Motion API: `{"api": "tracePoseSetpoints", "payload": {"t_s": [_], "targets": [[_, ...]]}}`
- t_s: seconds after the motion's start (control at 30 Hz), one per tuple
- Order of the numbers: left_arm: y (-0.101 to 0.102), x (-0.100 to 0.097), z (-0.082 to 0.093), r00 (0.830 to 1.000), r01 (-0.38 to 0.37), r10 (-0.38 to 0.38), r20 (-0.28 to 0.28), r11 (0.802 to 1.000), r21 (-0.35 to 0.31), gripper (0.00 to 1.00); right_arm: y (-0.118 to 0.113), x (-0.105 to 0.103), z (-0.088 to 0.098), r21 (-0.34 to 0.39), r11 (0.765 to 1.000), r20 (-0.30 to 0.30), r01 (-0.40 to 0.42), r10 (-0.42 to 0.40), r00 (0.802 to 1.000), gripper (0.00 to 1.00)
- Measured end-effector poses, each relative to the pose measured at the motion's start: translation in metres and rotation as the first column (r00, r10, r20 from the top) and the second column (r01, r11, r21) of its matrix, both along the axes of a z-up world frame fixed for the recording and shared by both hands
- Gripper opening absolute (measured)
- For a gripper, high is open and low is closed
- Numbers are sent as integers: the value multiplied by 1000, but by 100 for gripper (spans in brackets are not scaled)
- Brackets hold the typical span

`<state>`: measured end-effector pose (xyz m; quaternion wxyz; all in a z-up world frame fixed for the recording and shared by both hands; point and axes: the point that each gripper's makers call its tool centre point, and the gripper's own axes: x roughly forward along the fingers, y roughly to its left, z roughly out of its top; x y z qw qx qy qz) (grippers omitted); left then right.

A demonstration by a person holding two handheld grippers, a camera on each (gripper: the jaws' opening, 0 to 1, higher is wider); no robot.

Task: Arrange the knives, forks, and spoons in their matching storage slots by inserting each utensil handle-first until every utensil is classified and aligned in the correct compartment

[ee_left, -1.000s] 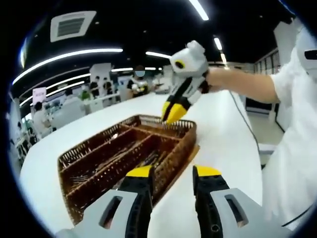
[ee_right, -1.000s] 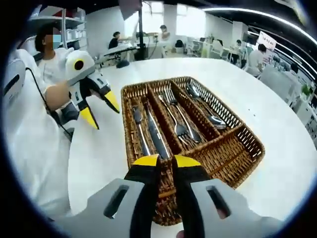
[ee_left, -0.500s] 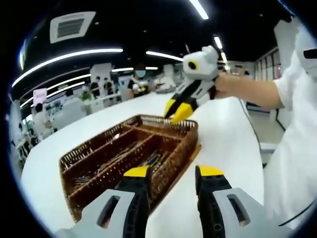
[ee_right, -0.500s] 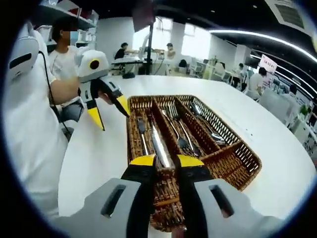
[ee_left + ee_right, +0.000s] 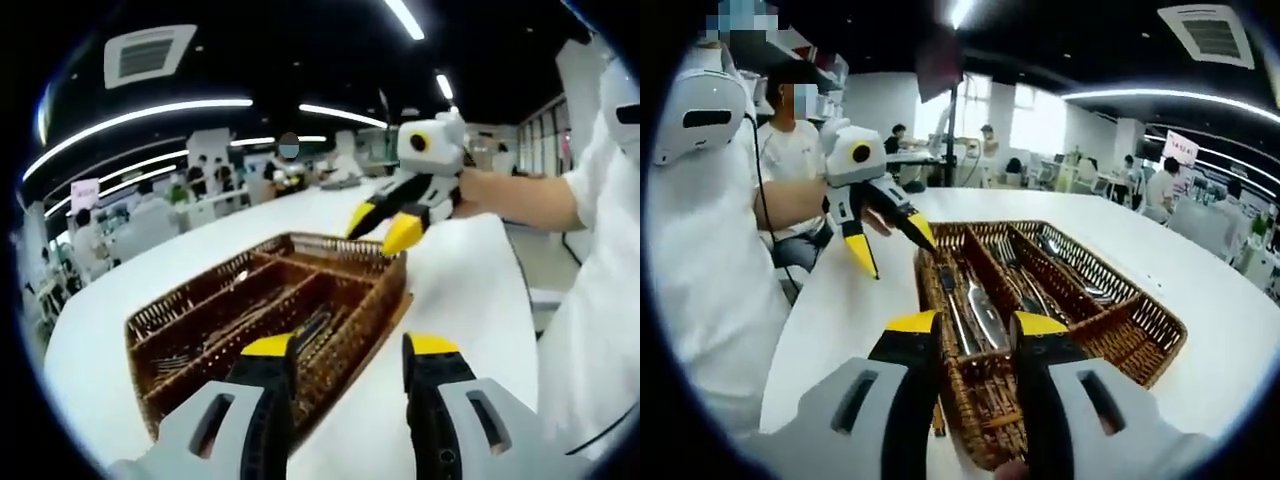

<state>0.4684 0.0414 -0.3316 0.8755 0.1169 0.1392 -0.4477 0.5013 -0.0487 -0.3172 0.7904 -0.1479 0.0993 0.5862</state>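
Observation:
A brown wicker cutlery tray point(image 5: 1145, 340) lies on the white table point(image 5: 840, 310), split into long slots. Knives point(image 5: 978, 308) lie in its left slot, forks point(image 5: 1025, 290) in the middle one and spoons point(image 5: 1080, 285) in the right one. My right gripper point(image 5: 975, 325) is open and empty at the tray's near end. My left gripper point(image 5: 895, 250) hovers open beside the tray's left wall. In the left gripper view the tray point(image 5: 385, 295) sits ahead, my left gripper point(image 5: 350, 348) is open and empty, and my right gripper point(image 5: 383, 225) hangs open above the far corner.
The table point(image 5: 470, 300) is wide and round, with bare surface on both sides of the tray. A person in a white shirt point(image 5: 700, 270) stands at the table's edge point(image 5: 775, 330). Desks and other people fill the room behind.
My right gripper's jaws have spread from nearly closed to open, and it has lifted away from the tray. The left gripper stayed open and shifted only slightly.

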Motion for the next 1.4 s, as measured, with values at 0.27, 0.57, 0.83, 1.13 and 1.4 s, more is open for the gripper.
{"api": "tracePoseSetpoints", "payload": {"t_s": [0.27, 0.57, 0.83, 1.13, 1.4], "targets": [[1, 1, 1, 1000, -6, 6, 1, 1000, -2, 43, -3, -13, -2, 35, 999, -9, 1, -1, 1000, 34], [1, 2, 2, 1000, -13, 13, 10, 1000, -8, 49, -9, -25, -6, 77, 997, -29, 32, -30, 999, 41], [2, 2, 2, 1000, -15, 15, 14, 1000, -2, 52, -9, -36, -12, 99, 994, -63, 38, -32, 998, 50], [4, 3, 2, 1000, -22, 22, 22, 1000, 3, 55, -8, -52, -20, 96, 994, -98, 42, -33, 995, 55], [4, 3, 3, 1000, -22, 22, 22, 1000, -2, 55, -10, -59, -33, 50, 997, -133, 51, -44, 990, 56]]}}
